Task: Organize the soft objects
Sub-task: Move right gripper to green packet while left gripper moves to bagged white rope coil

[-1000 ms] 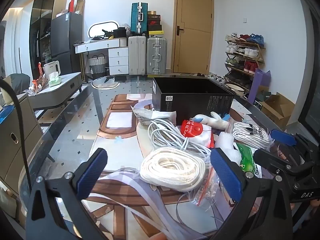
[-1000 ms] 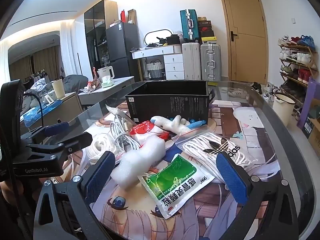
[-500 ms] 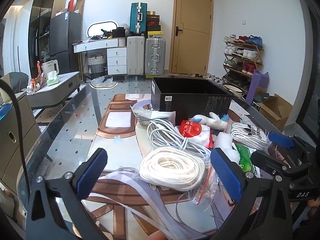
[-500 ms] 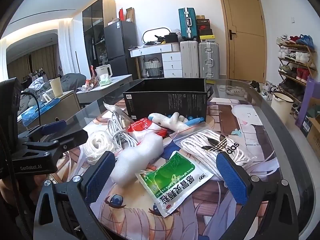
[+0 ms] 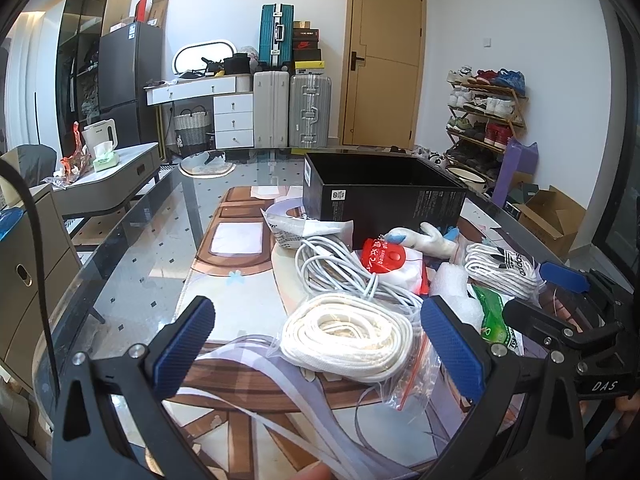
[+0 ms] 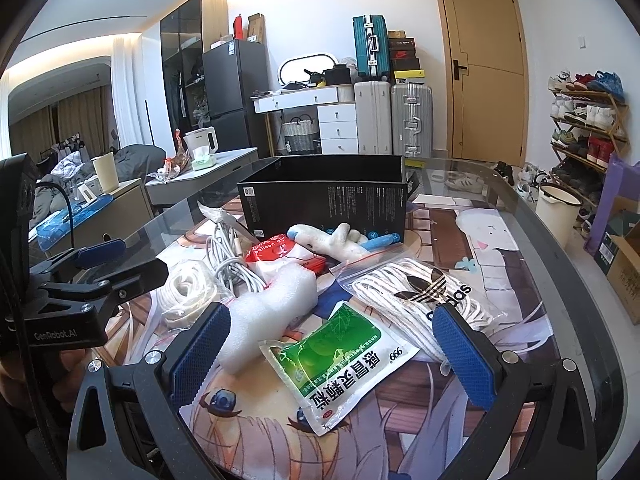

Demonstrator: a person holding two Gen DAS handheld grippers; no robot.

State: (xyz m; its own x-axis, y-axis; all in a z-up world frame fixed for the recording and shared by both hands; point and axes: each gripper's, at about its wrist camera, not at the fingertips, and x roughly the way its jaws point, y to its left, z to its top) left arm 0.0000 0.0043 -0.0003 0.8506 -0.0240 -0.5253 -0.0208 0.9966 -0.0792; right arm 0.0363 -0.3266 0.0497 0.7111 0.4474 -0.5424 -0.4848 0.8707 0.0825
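A pile of soft things lies in front of an open black box [image 5: 384, 200] [image 6: 324, 204]. My left gripper [image 5: 318, 344] is open, with a bagged coil of white rope [image 5: 348, 336] lying between its fingers. My right gripper [image 6: 332, 356] is also open, straddling a green and white sachet [image 6: 340, 356] and the end of a white foam roll [image 6: 272, 304]. Behind these are a bag of white laces marked adidas [image 6: 416, 292], a red pouch [image 6: 272, 252], a white and blue plush toy [image 6: 336, 238] and a loose white cable [image 5: 332, 264].
Everything rests on a glass table [image 5: 132, 264] covered by a printed cartoon mat [image 6: 480, 240]. A crumpled white bag [image 5: 296, 224] lies left of the box. The table's rounded edge [image 6: 568, 292] runs close on the right. Each gripper shows at the side of the other's view.
Both views have shifted only slightly. No object has moved, and both grippers stay open with nothing held.
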